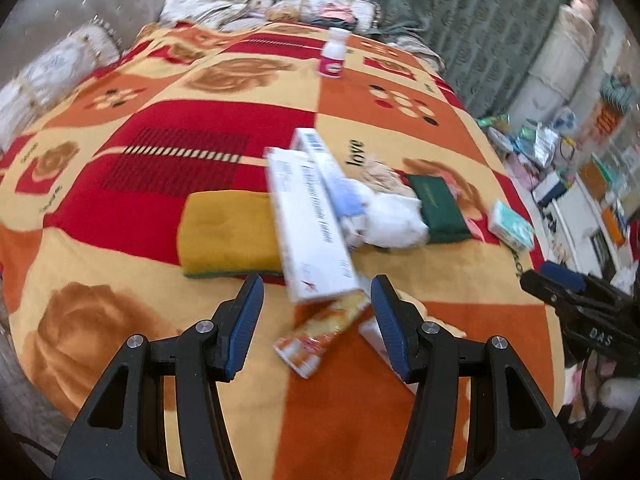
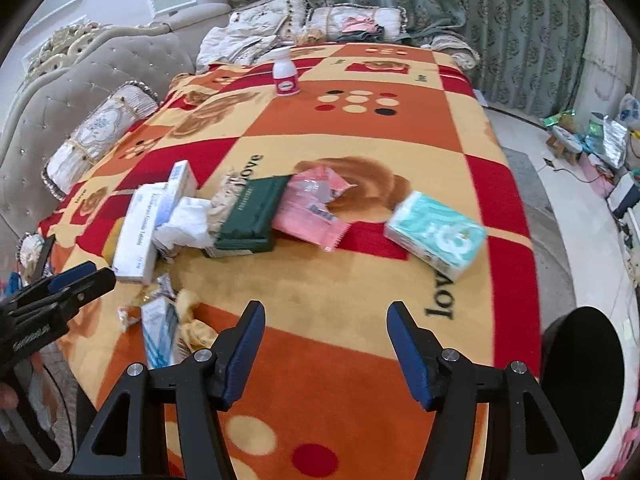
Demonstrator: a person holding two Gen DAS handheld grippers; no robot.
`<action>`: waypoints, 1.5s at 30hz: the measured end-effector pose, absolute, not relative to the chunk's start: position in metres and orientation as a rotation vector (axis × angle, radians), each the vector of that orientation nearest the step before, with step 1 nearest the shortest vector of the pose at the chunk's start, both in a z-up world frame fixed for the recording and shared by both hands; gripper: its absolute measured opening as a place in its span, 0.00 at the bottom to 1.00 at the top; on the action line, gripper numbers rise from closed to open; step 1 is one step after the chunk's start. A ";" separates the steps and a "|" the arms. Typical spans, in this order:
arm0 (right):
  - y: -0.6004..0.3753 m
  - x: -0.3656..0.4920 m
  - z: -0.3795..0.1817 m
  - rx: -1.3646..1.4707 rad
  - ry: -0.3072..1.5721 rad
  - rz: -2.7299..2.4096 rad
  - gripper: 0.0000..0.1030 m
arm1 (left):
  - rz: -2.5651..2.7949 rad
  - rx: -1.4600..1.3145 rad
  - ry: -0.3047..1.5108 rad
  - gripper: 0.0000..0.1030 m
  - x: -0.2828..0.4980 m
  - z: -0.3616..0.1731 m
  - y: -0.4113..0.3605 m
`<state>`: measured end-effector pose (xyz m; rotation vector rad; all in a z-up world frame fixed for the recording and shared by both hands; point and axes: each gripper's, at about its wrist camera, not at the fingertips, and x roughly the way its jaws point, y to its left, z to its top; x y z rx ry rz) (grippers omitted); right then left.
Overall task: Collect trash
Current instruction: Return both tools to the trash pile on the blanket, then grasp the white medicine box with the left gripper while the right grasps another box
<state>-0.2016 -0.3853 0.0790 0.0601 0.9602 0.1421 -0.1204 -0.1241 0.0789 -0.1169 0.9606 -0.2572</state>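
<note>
Blanket (image 2: pixel 360 128), patchwork of red, orange and cream: covers the whole bed; its right edge drops to pale floor, bare stretch of orange cloth lies directly before my right gripper (image 2: pixel 325 344).

Curtain (image 2: pixel 500 20), green: closes the far side. Tufted headboard (image 2: pixel 80 92) on the left.

Long white carton (image 1: pixel 310 236): just ahead of my left gripper (image 1: pixel 317 324), near end between its fingers, not touched.

Yellow sponge (image 1: pixel 226 234): left of the carton, touching it.

Green sponge (image 2: pixel 250 216): centre of the heap, beside crumpled white tissue (image 2: pixel 186 220).

Tissue pack (image 2: pixel 436 234), teal: apart, ahead-right of my right gripper.

Pink wrapper (image 2: pixel 310 210): against the green sponge.

Orange wrapper (image 1: pixel 320 330): between my left fingers, lying flat.

White bottle (image 2: pixel 285 74): far end, upright.

Both my grippers: spread, holding nothing.
</note>
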 end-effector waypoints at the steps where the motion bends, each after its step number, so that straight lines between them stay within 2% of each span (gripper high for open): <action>1: -0.382 -0.200 0.080 0.061 0.958 0.153 0.59 | -0.254 -0.132 0.966 0.53 -0.117 0.078 -0.120; 21: -0.333 -0.160 0.091 0.031 0.948 0.256 0.61 | -0.228 -0.105 1.022 0.52 -0.047 0.051 -0.133; 22: -0.330 -0.156 0.093 0.031 0.945 0.263 0.61 | -0.240 -0.112 1.026 0.50 -0.046 0.051 -0.130; 24: -0.323 -0.150 0.098 0.032 0.937 0.280 0.61 | -0.283 -0.126 1.021 0.35 -0.048 0.053 -0.124; 26: -0.313 -0.141 0.101 0.028 0.933 0.304 0.61 | -0.298 -0.149 1.025 0.34 -0.051 0.057 -0.116; 27: -0.309 -0.137 0.102 0.025 0.933 0.313 0.61 | -0.298 -0.157 1.017 0.24 -0.053 0.060 -0.112; 31: -0.284 -0.114 0.098 0.035 0.942 0.384 0.61 | -0.303 -0.186 0.985 0.21 -0.064 0.075 -0.093; 33: -0.269 -0.103 0.094 0.020 0.950 0.408 0.58 | -0.305 -0.196 0.984 0.19 -0.066 0.077 -0.087; 35: -0.252 -0.090 0.088 -0.010 0.963 0.431 0.46 | -0.303 -0.208 0.985 0.18 -0.068 0.077 -0.080; 40: -0.221 -0.056 0.067 -0.048 1.018 0.436 0.41 | -0.305 -0.242 0.976 0.18 -0.074 0.080 -0.067; 42: -0.216 -0.046 0.057 -0.043 1.052 0.439 0.35 | -0.307 -0.250 0.979 0.18 -0.075 0.080 -0.065; 44: -0.212 -0.042 0.047 -0.033 1.084 0.448 0.21 | -0.308 -0.253 0.979 0.18 -0.076 0.079 -0.064; 45: -0.212 -0.041 0.045 -0.028 1.091 0.451 0.18 | -0.311 -0.257 0.979 0.18 -0.077 0.079 -0.064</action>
